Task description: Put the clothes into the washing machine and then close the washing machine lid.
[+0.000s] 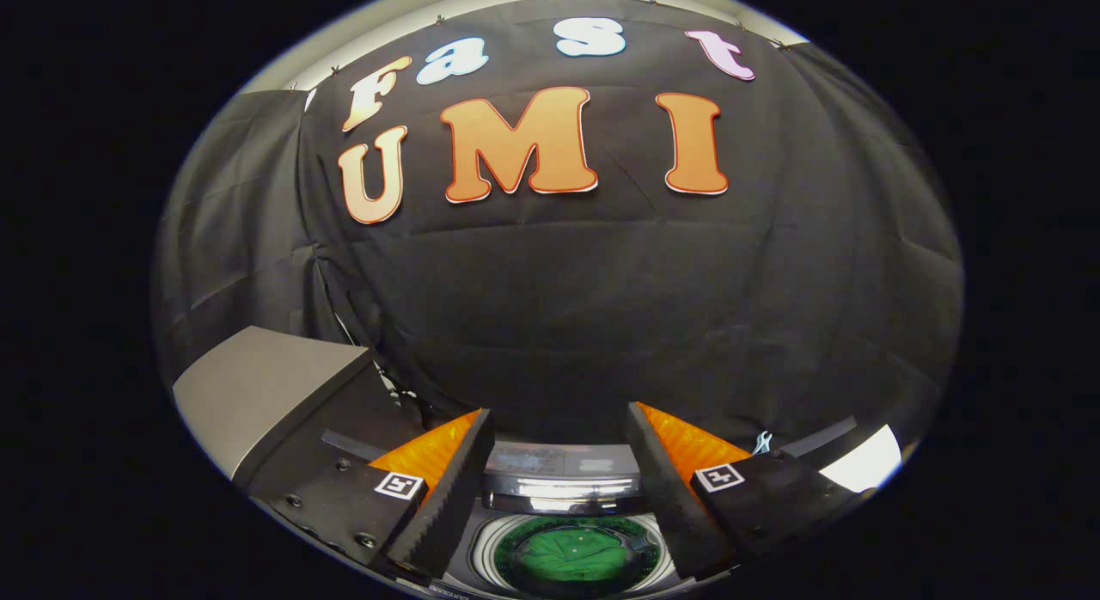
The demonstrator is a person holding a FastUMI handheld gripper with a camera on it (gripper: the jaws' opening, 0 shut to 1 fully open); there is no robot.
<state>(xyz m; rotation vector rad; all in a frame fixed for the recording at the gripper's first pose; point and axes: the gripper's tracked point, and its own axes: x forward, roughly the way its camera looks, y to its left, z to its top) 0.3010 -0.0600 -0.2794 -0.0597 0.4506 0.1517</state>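
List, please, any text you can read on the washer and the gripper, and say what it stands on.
Washer panel: faint print, too blurred to read.
Washer front rim: tiny print, too small to read.
Gripper, fingers open above the tub holding the green cloth: a square marker on each finger, a pattern and not words.
Nothing legible on either.

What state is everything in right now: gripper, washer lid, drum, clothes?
gripper: open, fingers spread apart, holding nothing, above the washer.
washing machine: top opening uncovered, drum visible between the fingers.
lid: apparently raised, standing off to the side; not closed.
green garment: lying inside the drum.
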